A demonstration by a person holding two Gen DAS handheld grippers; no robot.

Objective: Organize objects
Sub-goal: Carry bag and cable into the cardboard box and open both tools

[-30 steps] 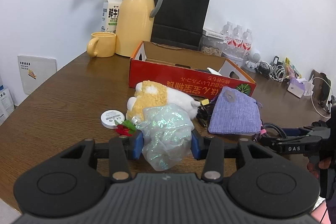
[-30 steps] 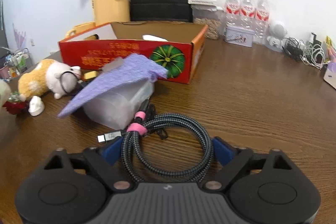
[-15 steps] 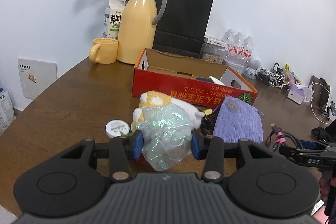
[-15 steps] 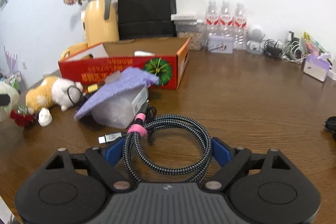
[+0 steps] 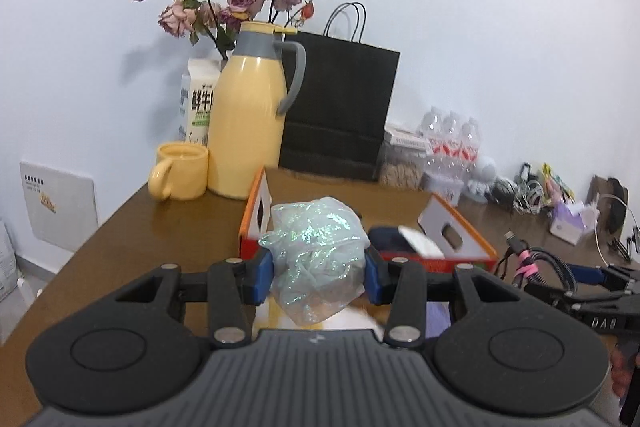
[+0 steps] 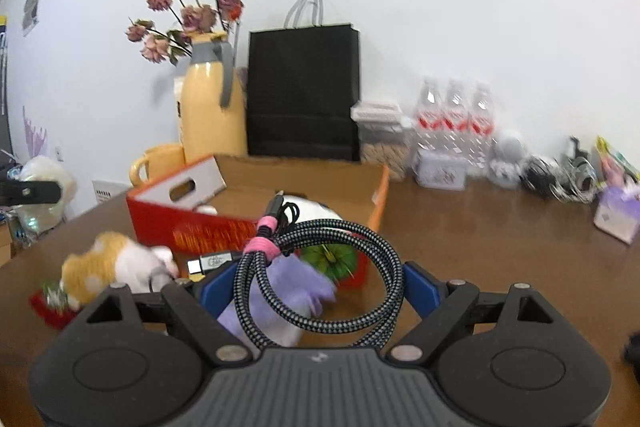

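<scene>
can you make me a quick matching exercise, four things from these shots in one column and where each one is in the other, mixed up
Things
1. iridescent bundle
2. braided cable
3. yellow mug
4. black paper bag

Places
A. standing against the wall behind the red box
B. clamped in the left gripper
C. on the table beside the yellow jug
D. held in the right gripper

Pairs: 1-B, 2-D, 3-C, 4-A

Both claws are raised and level: the left claw (image 5: 319, 271) pinches a shimmery bundle (image 5: 316, 259), the right claw (image 6: 320, 287) clamps a coiled cable (image 6: 320, 275).
</scene>
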